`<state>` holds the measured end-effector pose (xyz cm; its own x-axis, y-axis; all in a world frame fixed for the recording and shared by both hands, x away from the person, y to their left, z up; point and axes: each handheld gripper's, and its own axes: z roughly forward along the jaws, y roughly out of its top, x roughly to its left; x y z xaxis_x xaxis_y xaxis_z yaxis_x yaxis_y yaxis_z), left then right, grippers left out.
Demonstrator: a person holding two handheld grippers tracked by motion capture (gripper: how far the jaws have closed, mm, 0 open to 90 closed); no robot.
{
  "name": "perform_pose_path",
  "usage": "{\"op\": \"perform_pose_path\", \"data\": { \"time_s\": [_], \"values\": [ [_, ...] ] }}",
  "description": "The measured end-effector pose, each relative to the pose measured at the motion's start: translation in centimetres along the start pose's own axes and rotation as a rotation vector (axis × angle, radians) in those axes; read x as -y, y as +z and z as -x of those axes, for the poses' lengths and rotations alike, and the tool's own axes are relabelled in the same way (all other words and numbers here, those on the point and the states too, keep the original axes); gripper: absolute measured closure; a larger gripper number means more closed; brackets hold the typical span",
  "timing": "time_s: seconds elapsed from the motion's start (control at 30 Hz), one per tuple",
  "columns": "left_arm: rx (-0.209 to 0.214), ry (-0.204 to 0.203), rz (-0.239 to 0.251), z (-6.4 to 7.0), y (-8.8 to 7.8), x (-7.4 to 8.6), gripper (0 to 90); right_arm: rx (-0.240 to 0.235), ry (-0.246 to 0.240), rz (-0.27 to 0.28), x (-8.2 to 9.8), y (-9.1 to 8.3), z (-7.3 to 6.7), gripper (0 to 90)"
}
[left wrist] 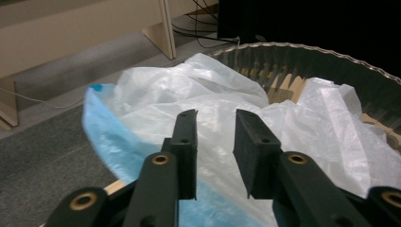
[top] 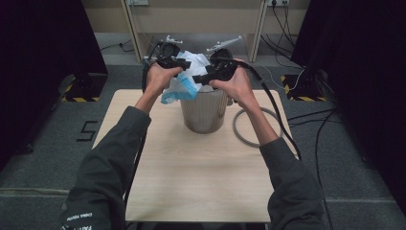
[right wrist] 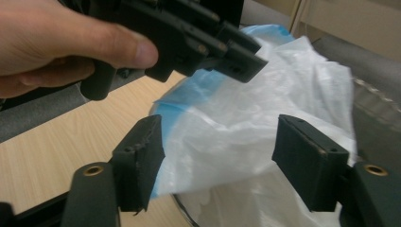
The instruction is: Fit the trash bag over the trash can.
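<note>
Two hand-held grippers working one bin liner over one ribbed metal bin.

Item: bin [top: 204,111], standing near the far edge of the desk [top: 191,182], about midway between its left and right edges. A grey ring [top: 249,129] lies on the desk just to its right.

Item: bin liner [top: 187,79], white plastic with a blue hem, bunched in the bin's mouth and spilling over the rim on the left side.

Step in hand, as judged: fitting the liner into the bin, at the stage of spreading its mouth. The hem is not yet folded over the rim all round.

Left gripper [left wrist: 215,137]: jaws partly apart over the crumpled plastic; film lies between them, but whether the pads pinch it cannot be told.

Right gripper [right wrist: 220,158]: released, jaws wide, liner in front of them, nothing held.

Next move, as judged: each gripper must catch the hem and draw it outward and down over the rim without tearing the film.

Pose: both forearms reach forward, hands meeting above the bin, grippers pointing inward and down.
</note>
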<state>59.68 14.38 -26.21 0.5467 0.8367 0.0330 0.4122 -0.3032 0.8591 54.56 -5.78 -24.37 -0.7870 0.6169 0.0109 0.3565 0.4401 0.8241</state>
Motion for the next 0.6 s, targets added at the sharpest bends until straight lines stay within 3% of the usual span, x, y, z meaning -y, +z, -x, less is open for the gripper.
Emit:
{"op": "perform_pose_path", "data": {
  "time_s": [0.13,0.2,0.3,0.43,0.57,0.6],
  "values": [
    [-0.013,-0.025,0.024,-1.2,-1.3,0.2,61.4,-0.024,0.005,-0.018,0.0,1.8,-0.6,32.2],
    [-0.022,-0.039,0.035,-1.9,-2.0,0.3,59.7,-0.034,-0.008,-0.06,0.2,3.0,-0.8,38.7],
    [-0.032,-0.047,0.045,-2.8,-2.8,0.6,57.5,-0.061,-0.062,-0.069,0.4,3.9,-0.8,70.5],
    [-0.053,-0.062,0.055,-3.8,-3.7,1.1,55.7,-0.057,-0.07,-0.065,0.2,3.3,-0.1,88.0],
    [-0.054,-0.072,0.052,-4.1,-3.7,1.7,54.7,-0.007,-0.066,-0.058,-0.1,1.6,1.3,90.0],
    [-0.052,-0.073,0.05,-4.1,-3.6,1.8,54.1,0.027,-0.065,-0.063,-0.1,1.1,1.8,90.0]
  ]
}}
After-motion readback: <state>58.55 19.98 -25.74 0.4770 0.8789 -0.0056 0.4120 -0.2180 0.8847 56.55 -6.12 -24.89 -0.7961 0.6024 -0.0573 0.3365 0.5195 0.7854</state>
